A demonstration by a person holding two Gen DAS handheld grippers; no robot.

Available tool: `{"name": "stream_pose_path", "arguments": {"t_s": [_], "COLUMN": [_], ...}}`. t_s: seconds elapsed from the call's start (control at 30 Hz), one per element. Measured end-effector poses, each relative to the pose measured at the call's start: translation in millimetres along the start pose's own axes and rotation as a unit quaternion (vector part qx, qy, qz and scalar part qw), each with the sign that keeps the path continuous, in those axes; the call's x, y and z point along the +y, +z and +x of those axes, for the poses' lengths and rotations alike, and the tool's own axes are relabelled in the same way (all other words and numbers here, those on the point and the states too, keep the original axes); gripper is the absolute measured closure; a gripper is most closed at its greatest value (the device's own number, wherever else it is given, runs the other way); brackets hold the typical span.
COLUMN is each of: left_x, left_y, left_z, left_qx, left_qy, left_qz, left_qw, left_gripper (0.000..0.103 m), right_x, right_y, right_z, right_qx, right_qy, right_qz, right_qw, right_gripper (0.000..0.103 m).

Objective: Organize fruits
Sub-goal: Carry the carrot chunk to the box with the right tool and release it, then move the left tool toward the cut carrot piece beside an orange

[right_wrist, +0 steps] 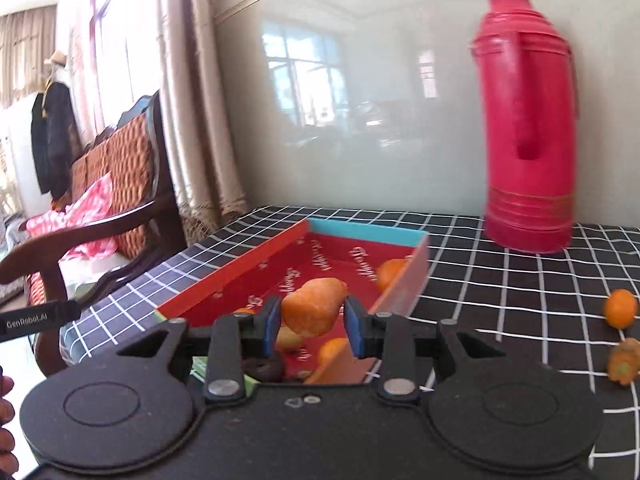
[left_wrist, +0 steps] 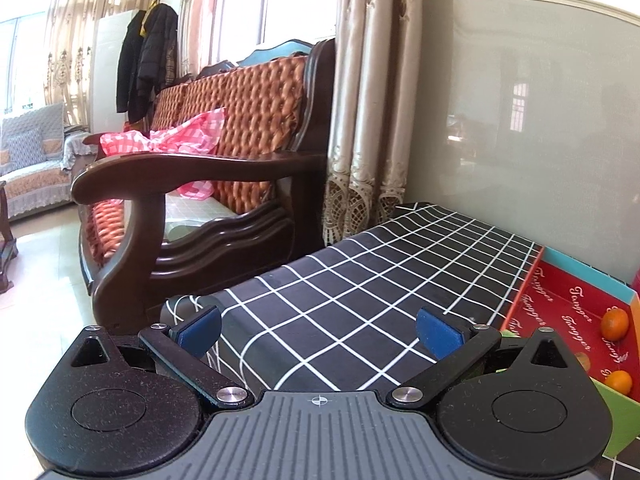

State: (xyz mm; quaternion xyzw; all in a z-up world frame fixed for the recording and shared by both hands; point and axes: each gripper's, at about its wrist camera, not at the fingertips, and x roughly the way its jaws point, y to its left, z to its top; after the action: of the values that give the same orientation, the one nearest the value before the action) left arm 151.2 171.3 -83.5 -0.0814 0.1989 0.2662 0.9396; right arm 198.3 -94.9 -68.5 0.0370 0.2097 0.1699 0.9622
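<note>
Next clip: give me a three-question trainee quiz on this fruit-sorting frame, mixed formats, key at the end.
1. True or false: the left gripper is holding a fruit.
2. Multiple choice: the right gripper is clamped on an orange fruit and positioned over A) the red box, B) the red thermos, C) the sofa.
3. Fill in: two orange pieces lie outside the box on the checked ____.

Key: 1 false, its jaws are open and empty; 2 A; 3 tablecloth.
</note>
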Motion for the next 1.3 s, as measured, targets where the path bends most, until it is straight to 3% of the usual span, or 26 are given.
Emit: {"name": "stream_pose_path", "arguments": {"t_s": [0.13,0.17,0.2,0.27,0.43,0.63,0.87,1.3], "left_x": [7.5,8.0,8.0,6.9,2.2,-15.3,-58.9,-160.7], "left_y": [0.1,-0.2,-0.3,-0.9,-0.8,-2.3,-5.8,-28.7], "left_z": [3.0,3.9,4.5,4.2,4.1,-3.6,-24.8,-78.1], "left_qx": [0.003,0.004,0.004,0.005,0.006,0.0,-0.02,-0.062], "left_qy": [0.003,0.004,0.004,0.003,-0.001,-0.016,-0.063,-0.186], "left_qz": [-0.006,-0.005,-0.004,-0.003,0.003,0.017,0.05,0.134], "left_qw": [1.0,1.0,1.0,1.0,1.0,0.9997,0.9965,0.9714], "left_gripper": [0.0,0.0,0.0,0.0,0.0,0.0,0.0,0.0], "right_x": [12.5,15.2,17.1,19.3,10.6,-20.0,-62.7,-131.5], "right_y": [-1.6,-2.9,-6.0,-8.3,-1.1,-2.2,-4.3,-20.6], "right_z": [11.8,12.5,11.1,5.8,-1.7,-7.9,-27.5,-78.7], "right_qx": [0.022,0.027,0.026,0.004,-0.01,0.004,0.0,-0.011], "right_qy": [-0.002,-0.006,-0.013,-0.024,-0.045,-0.108,-0.173,-0.279], "right_qz": [-0.005,-0.008,-0.013,-0.02,-0.012,0.026,0.055,0.073], "right_qw": [1.0,1.0,1.0,0.999,0.999,0.994,0.983,0.957], "right_gripper": [0.075,0.066,0.049,0.024,0.024,0.013,0.008,0.006]}}
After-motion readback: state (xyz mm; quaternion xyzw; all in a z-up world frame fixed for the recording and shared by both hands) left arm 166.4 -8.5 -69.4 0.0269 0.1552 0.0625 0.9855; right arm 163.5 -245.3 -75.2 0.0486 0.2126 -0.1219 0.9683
